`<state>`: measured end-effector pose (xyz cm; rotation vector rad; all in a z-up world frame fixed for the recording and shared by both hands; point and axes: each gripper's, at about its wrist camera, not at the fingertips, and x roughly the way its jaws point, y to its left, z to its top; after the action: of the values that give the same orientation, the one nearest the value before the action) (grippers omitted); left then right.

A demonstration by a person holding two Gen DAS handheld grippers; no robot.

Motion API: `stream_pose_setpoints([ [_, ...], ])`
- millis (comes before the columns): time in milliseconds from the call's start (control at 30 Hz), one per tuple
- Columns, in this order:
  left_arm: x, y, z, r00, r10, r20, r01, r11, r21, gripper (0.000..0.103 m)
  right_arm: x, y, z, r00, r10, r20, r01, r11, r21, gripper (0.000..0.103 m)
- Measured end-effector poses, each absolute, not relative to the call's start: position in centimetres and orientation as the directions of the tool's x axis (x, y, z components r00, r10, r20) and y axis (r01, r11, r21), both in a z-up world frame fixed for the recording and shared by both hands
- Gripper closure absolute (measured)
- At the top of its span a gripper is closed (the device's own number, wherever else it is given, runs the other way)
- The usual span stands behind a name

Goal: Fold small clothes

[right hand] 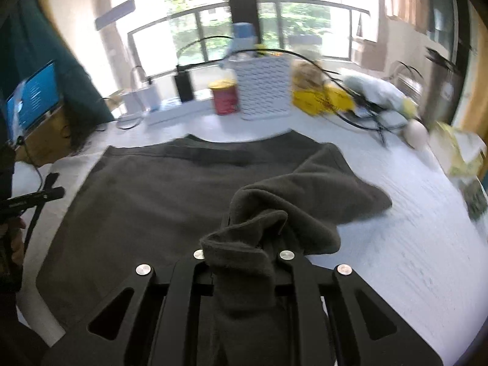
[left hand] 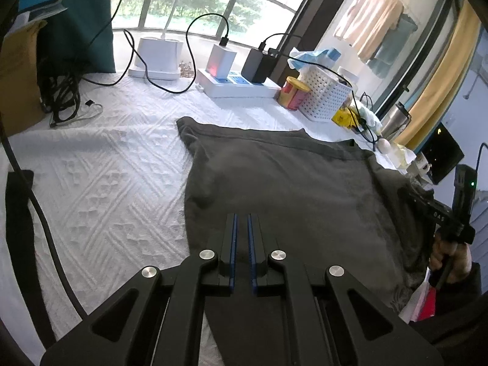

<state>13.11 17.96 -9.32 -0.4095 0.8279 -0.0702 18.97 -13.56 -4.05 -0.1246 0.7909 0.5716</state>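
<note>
Item: dark grey fleece garment (left hand: 274,177) lying spread on a white quilted cover (left hand: 100,177), both claws working its near edge.

Left gripper (left hand: 241,222) is sitting over the near hem with its blue-padded fingers (left hand: 233,238) drawn almost together, nothing seen between them. Right gripper (right hand: 244,262) is pinching a bunched corner of the same garment, cloth draping over and hiding its fingertips, the fold lifting off the cover. Behind the garment are standing a white perforated plastic basket (right hand: 263,91), a red and yellow tin (right hand: 225,96) and a white power strip with chargers (left hand: 238,84). The right-wrist view is blurring.
</note>
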Motion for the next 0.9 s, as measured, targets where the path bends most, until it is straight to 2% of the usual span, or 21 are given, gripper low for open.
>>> stream_pose_setpoints([
  [567,10.2,21.0,-8.0,0.732,-0.219,-0.646,-0.060,0.923,-0.381,0.096,15.4,0.1,-5.3,0.380,0.551,-0.743,-0.731,0.671,0.125,0.090],
  [900,8.2,22.4,-7.9,0.737,-0.201,-0.645,-0.089,0.917,-0.388,0.096,13.4,5.6,-7.9,0.289,0.508,-0.811,-0.790,0.605,0.098,0.086],
])
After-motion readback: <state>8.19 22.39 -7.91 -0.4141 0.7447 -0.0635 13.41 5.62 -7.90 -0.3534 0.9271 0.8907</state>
